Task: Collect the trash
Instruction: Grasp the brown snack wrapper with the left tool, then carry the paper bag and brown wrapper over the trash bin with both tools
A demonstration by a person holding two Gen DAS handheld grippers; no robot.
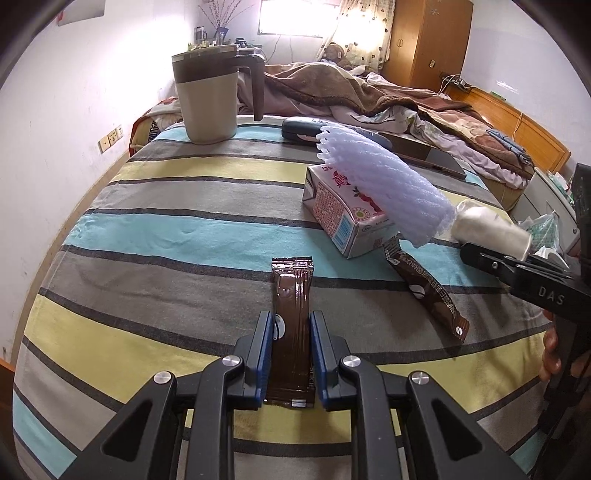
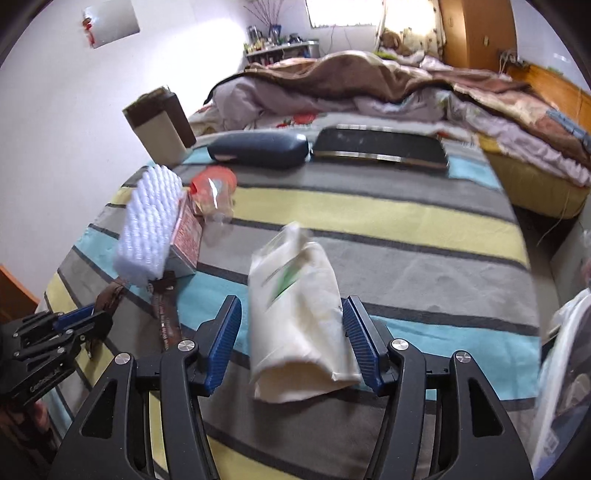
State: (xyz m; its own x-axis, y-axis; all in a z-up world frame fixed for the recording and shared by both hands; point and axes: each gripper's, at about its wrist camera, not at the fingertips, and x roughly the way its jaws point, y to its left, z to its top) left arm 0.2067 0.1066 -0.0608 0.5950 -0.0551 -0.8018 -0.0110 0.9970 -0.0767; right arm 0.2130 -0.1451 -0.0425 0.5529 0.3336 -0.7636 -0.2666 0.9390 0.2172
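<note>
A tall beige plastic jug with a dark brown lid and handle (image 1: 212, 98) is standing upright at the far edge of the striped cloth in grey, yellow and turquoise bands (image 1: 147, 229). Near it a dark blue hard oblong case (image 2: 258, 149) is lying flat, just beside a flat black tablet with a metallic edge (image 2: 380, 147). Beyond, a rumpled brown fleece blanket (image 2: 351, 74) is sprawling over the bed, and an orange wooden wardrobe (image 1: 428, 37) is standing by the bright curtained window (image 1: 295, 16).

Tabletop cloth (image 1: 155, 236): woven striped fabric, matt, slightly fuzzy. Brown sachet (image 1: 291, 295): glossy plastic film, wrinkled. Foam net sleeve (image 1: 380, 184): white plastic foam mesh, ribbed. Carton (image 1: 332, 210): printed coated paper, slight sheen. Jug (image 1: 210, 99): matt plastic. Wardrobe (image 1: 428, 40): varnished wood. White pouch (image 2: 299, 314): smooth, creased plastic film.
</note>
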